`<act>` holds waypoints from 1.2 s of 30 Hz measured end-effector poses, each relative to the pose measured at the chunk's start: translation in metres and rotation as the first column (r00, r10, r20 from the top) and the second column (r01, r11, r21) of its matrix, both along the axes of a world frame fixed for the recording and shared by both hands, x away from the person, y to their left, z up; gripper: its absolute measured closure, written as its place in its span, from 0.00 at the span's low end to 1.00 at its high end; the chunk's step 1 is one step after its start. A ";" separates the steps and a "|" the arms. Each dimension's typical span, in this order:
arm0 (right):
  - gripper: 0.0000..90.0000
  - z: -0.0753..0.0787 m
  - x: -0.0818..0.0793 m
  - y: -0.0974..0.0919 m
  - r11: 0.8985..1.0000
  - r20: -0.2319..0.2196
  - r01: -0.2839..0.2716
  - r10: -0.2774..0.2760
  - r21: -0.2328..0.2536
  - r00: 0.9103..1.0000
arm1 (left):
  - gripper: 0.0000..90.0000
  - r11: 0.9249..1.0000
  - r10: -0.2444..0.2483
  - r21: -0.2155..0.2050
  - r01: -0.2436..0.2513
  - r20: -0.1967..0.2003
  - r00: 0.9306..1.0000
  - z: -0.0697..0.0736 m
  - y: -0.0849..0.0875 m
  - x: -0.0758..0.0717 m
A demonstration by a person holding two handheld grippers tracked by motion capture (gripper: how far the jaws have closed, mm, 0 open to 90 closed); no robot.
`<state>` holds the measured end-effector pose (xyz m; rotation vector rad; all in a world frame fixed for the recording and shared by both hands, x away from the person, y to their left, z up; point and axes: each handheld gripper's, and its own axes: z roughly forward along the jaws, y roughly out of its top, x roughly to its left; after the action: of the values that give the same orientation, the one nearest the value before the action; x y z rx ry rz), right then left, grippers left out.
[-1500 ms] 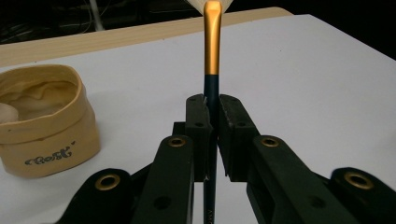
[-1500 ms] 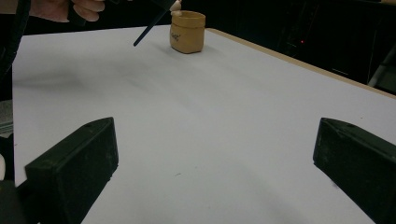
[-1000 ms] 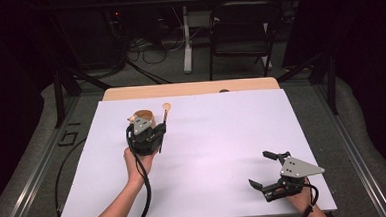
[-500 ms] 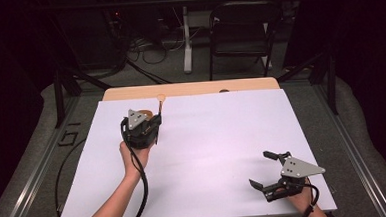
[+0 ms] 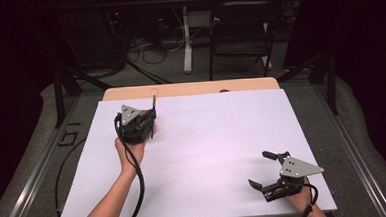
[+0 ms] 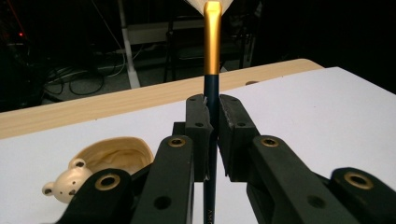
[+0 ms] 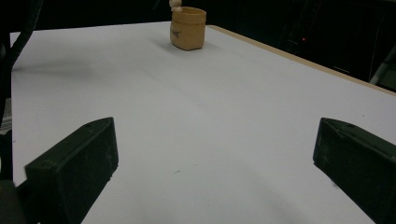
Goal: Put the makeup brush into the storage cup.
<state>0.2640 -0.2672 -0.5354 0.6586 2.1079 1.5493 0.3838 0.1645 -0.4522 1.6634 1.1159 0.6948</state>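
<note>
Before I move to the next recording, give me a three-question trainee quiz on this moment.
1. True or false: the left gripper is shut on a spoon with a gold neck and dark handle.
2. The right gripper is: A) open, B) shut on the cup, C) shut on the spoon.
3. Fill in: a small ____ figure sits on the rim of the tan cup.

Key: 1 true; 2 A; 3 bear.

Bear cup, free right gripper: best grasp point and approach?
Judging from the right gripper view, take the bear cup across its straight tan side walls, coming in level with the open right gripper. It stands upright; avoid the rim side carrying the bear figure.
</note>
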 end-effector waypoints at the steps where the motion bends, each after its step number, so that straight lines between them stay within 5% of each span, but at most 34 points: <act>1: 0.00 0.000 0.000 0.000 1.000 0.001 0.001 -0.001 -0.001 1.000 | 0.92 1.000 0.001 -0.001 -0.001 0.003 1.000 0.001 0.000 0.001; 25: 0.00 0.000 0.001 0.001 1.000 -0.003 0.000 0.000 -0.014 1.000 | 0.92 0.998 0.056 -0.011 -0.056 0.042 0.998 0.019 0.016 0.018; 36: 0.00 -0.001 0.001 0.001 1.000 -0.004 0.003 -0.003 -0.016 1.000 | 0.92 0.997 0.080 -0.016 -0.079 0.059 0.995 0.016 0.019 0.032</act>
<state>0.2651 -0.2667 -0.5360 0.6593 2.1193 1.5290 0.4155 0.1840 -0.4363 1.5839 1.1467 0.7815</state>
